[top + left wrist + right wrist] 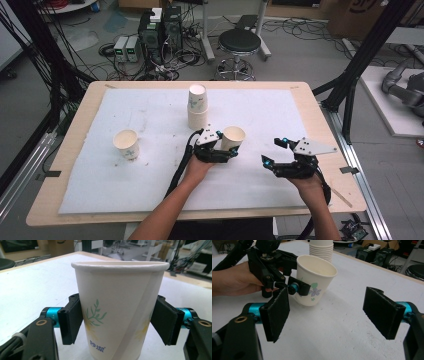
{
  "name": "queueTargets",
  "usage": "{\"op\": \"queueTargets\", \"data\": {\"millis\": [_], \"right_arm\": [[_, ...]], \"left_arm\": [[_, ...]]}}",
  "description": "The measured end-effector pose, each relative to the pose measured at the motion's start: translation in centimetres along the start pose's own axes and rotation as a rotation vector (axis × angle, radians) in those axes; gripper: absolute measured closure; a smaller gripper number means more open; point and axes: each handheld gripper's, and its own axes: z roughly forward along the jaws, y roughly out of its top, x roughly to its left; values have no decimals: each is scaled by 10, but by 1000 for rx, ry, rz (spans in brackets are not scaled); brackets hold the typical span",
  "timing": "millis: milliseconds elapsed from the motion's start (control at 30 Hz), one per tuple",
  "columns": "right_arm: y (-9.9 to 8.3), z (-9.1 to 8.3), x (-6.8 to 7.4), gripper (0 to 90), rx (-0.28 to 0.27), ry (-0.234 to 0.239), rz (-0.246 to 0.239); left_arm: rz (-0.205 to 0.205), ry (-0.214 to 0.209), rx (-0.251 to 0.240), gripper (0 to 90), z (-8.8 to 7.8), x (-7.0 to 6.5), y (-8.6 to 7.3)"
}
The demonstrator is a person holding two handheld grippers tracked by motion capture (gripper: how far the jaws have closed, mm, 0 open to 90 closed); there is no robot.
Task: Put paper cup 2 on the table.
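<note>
Forearms low over table; left claw (227,150) clamped on paper cup (233,137), right claw (274,152) apart.

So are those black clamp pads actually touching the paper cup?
Touching. The left gripper view shows both pads pressed against the paper cup, no gap either side.

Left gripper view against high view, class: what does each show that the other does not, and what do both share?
Left gripper view alone: blue lettering near the held cup's base, and both pads pressing its sides. High view alone: the cup stack, a lone cup standing to the left, the right claw with nothing between its jaws, and a stool beyond the table. Shared: the held cup, the left claw, the white mat.
</note>
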Motion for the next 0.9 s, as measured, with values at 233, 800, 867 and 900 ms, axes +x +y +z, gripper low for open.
{"op": "queueTargets", "data": {"millis": [233, 800, 867, 900], "right_arm": [[0, 1, 1, 221, 2, 3, -5], [1, 1, 1, 221, 7, 3, -4], [1, 1, 1, 221, 9, 3, -8], [1, 1, 1, 221, 12, 3, -6]], "left_arm": [[56, 42, 101, 314, 4, -9, 1], [45, 31, 202, 302, -15, -8, -4], [49, 20, 203, 277, -15, -8, -4], [51, 6, 195, 235, -16, -8, -4]]}}
